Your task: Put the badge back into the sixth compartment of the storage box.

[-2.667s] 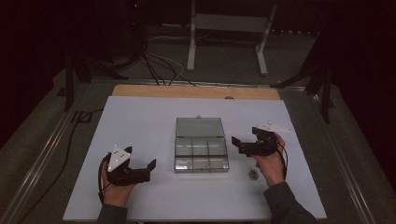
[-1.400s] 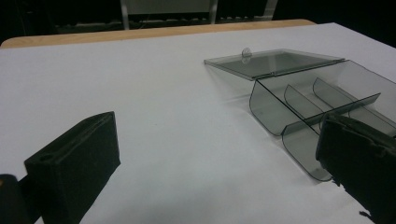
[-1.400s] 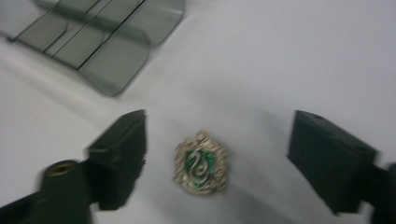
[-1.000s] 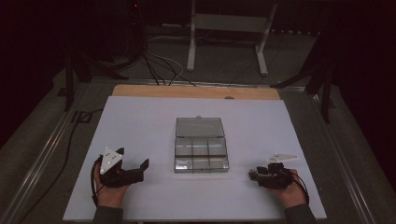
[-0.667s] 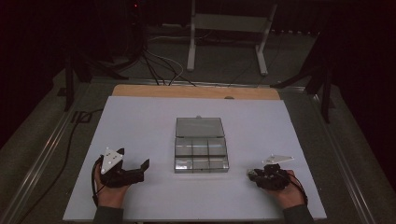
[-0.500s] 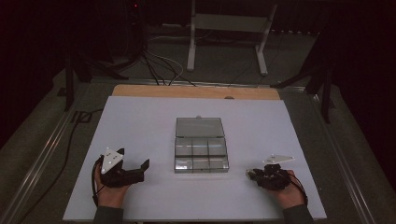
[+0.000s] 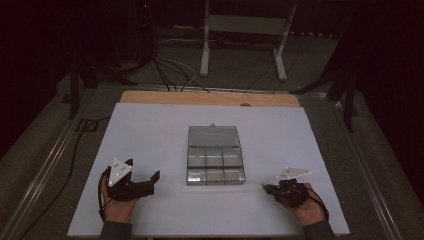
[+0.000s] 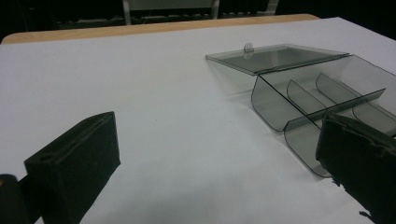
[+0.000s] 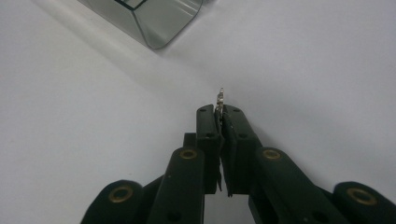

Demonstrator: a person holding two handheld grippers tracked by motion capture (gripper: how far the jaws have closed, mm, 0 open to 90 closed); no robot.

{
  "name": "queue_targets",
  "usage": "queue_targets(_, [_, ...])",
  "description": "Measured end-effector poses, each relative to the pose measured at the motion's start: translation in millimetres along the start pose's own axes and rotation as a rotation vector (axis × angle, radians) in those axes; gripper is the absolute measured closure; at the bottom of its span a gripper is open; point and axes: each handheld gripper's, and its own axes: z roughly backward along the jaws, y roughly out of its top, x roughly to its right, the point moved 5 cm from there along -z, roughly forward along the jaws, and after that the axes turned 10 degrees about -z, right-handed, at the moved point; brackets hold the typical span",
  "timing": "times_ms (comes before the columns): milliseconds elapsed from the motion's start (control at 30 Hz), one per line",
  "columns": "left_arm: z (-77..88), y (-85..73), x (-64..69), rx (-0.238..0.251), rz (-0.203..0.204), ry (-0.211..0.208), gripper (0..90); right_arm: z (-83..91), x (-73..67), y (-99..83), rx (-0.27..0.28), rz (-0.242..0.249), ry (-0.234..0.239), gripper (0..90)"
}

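A clear plastic compartment box point(image 7: 215, 169) lies open at the table's middle, its lid point(image 7: 214, 136) folded flat behind it. My right gripper point(image 7: 266, 188) rests low on the white table point(image 7: 150, 130), front right of the box. Its jaws have just been closing and are now shut on a small silvery metal piece point(image 9: 220, 98) that sticks out past the tips of my right gripper point(image 9: 219, 111). A corner of the box point(image 9: 154, 18) shows beyond it. My left gripper point(image 7: 151, 182) sits front left of the box, open with nothing between its jaws. In its own view my left gripper point(image 8: 217, 128) faces the box point(image 8: 303, 93).
A wooden strip point(image 7: 210, 98) borders the table's far edge. Beyond it stand a white metal stand point(image 7: 242, 30) and loose cables point(image 7: 165, 70) on the dark floor. Metal rails point(image 7: 50, 165) run along both table sides.
The right gripper has come down from beside the box to the front right of the table, where a small piece lay, and closed there. The left hand has barely shifted.
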Motion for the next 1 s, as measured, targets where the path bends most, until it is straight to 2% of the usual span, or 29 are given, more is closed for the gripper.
queue_targets(200, [-0.3,-0.3,0.0,-0.002,-0.001,-0.002,1.3,0.0,-0.9,0.7,-0.007,0.011,-0.008,87.7])
queue_targets(433, [0.1,-0.3,-0.8,0.002,0.002,-0.001,1.3,1.3,2.1,0.6,0.004,-0.011,0.011,87.7])
queue_targets(767, [-0.2,-0.4,-0.6,0.002,0.003,-0.003,1.3,10.9,3.5,7.2,0.071,-0.054,0.021,87.7])
queue_targets(1000, [0.3,-0.4,-1.1,0.006,0.005,-0.001,1.3,16.0,3.9,11.9,0.103,-0.061,0.016,87.7])
